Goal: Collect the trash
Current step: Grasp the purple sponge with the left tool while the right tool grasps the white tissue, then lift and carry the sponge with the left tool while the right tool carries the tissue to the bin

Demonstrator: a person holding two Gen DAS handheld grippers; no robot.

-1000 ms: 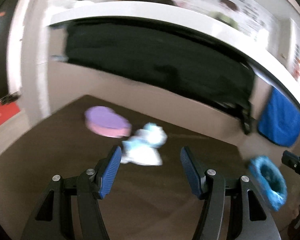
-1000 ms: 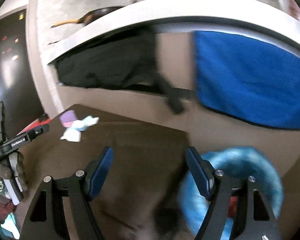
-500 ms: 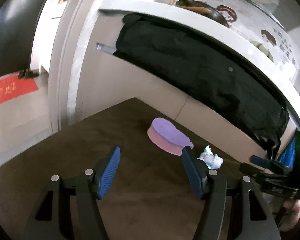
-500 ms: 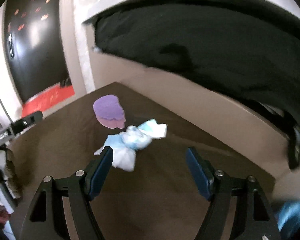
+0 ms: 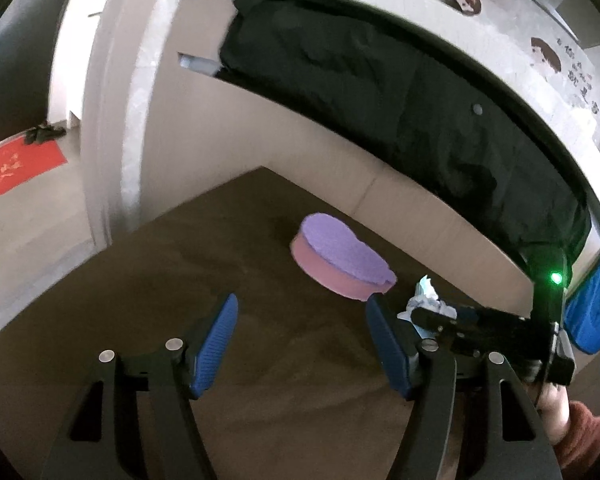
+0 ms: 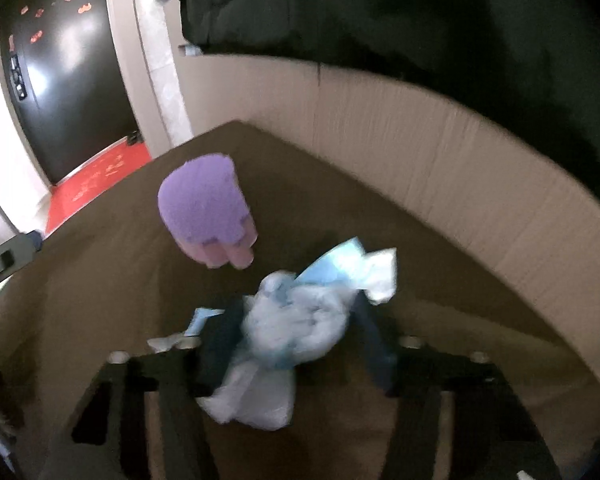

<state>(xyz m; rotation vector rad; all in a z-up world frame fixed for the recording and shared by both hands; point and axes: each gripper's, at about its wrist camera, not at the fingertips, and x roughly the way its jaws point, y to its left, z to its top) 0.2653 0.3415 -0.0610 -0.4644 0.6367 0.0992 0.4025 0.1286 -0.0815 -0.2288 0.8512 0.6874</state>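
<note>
1. Right gripper (image 6: 296, 336) is reaching down over the trash (image 6: 300, 320), a crumpled white-and-blue wad lying on the brown counter (image 6: 100, 280); its jaws have just been closing, with the wad between them. The blur is hiding whether the pads are pressing on it yet.
2. Left gripper (image 5: 300, 344) is hanging spread above bare counter, nothing between its blue pads (image 5: 214, 346).
3. A purple-and-pink sponge (image 6: 208, 208) is sitting just beside the trash, toward the far corner.
4. In the left view, the right gripper is showing at the right edge, over the trash (image 5: 426, 296).
5. Black cloth (image 5: 380, 100) is draping above the panel behind the counter.
</note>
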